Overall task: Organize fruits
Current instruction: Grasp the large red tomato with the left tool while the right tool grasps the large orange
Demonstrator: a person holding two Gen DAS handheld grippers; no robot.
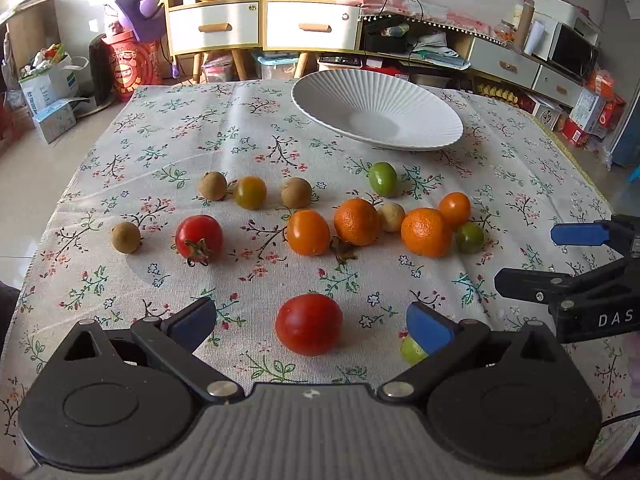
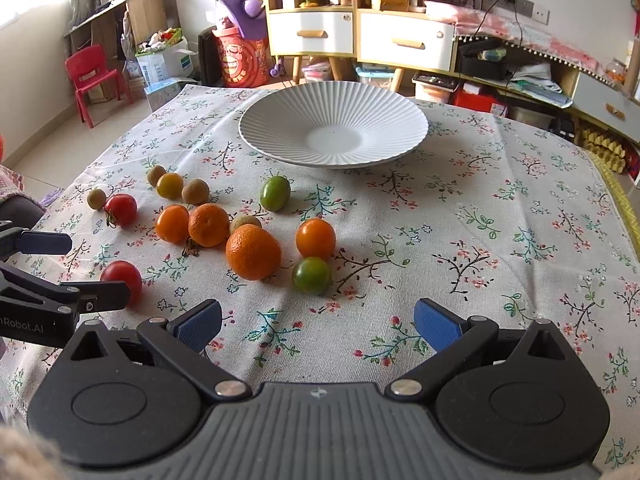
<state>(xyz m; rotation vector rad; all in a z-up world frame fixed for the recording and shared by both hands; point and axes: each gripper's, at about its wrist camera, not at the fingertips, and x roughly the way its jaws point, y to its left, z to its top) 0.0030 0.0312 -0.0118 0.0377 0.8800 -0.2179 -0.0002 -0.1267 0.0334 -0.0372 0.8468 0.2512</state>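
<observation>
Both grippers hang spread wide, holding nothing. A red tomato [image 1: 308, 324] lies between the left gripper [image 1: 312, 322] fingers; a small green fruit [image 1: 412, 350] hides behind one pad. Ahead of the right gripper [image 2: 318, 322], oranges [image 2: 253, 252] cluster before the empty white ribbed plate [image 2: 280, 120] on the cloth-covered surface [image 2: 500, 216].

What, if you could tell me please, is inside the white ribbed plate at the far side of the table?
Nothing shows inside the white ribbed plate: both views show only its bare ribbed surface and smooth centre. All the fruit lies on the tablecloth. Whatever is under the plate is hidden.
</observation>
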